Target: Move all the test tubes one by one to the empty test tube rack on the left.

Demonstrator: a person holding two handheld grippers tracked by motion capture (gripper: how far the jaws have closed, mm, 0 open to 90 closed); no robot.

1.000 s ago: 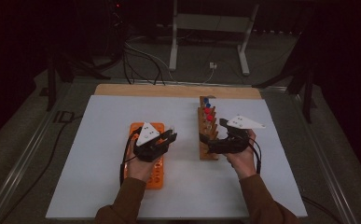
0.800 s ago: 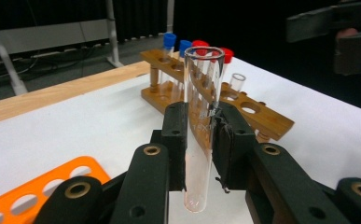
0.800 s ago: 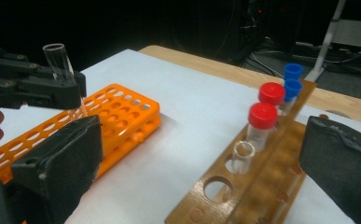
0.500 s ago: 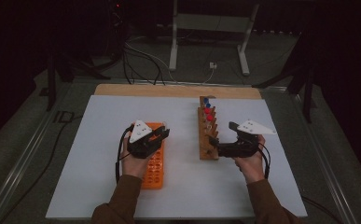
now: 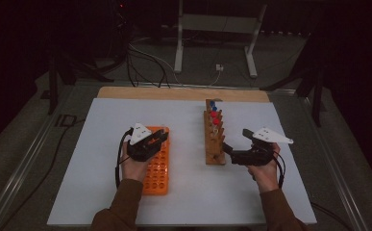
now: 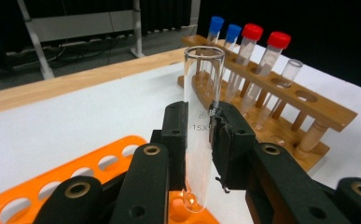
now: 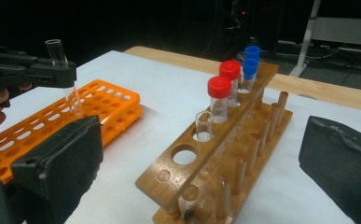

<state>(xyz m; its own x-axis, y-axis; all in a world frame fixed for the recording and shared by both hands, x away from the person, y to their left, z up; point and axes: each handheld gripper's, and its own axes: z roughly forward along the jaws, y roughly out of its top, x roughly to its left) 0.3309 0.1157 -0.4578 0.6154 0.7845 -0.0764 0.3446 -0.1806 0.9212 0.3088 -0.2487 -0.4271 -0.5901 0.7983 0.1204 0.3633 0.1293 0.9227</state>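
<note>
open claw (image 7: 206, 172) before wooden rack (image 7: 243, 140); other claw (image 7: 52, 72) grips glass tube (image 7: 64, 79).

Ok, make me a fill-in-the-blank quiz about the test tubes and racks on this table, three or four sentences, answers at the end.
1. The left gripper is shut on a clear, uncapped ____.
2. Under that gripper lies a plastic rack coloured ____.
3. The wooden rack holds two tubes with red caps and two with ____ caps.
4. The right gripper, beside the wooden rack, has its jaws ____.

Missing words: test tube; orange; blue; open
</note>
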